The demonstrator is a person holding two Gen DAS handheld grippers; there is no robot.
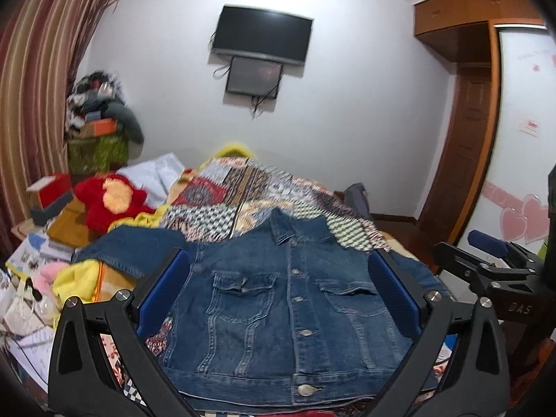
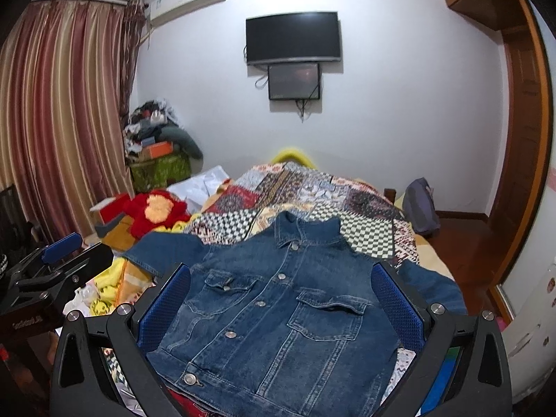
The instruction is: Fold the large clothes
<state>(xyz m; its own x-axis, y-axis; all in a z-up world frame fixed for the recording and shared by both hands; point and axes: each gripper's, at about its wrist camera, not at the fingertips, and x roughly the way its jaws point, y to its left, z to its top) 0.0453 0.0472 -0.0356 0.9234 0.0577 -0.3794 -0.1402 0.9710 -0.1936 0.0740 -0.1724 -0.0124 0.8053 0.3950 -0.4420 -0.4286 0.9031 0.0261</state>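
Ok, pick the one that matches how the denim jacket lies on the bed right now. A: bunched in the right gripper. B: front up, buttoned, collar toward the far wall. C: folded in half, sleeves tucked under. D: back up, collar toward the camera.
B: the denim jacket lies flat on the patchwork bedspread with its buttons and both chest pockets facing up and its collar pointing toward the wall-mounted TV; both grippers are open and empty.

Dim, even indoor light; slight blur, strong fisheye bending, dark corners.
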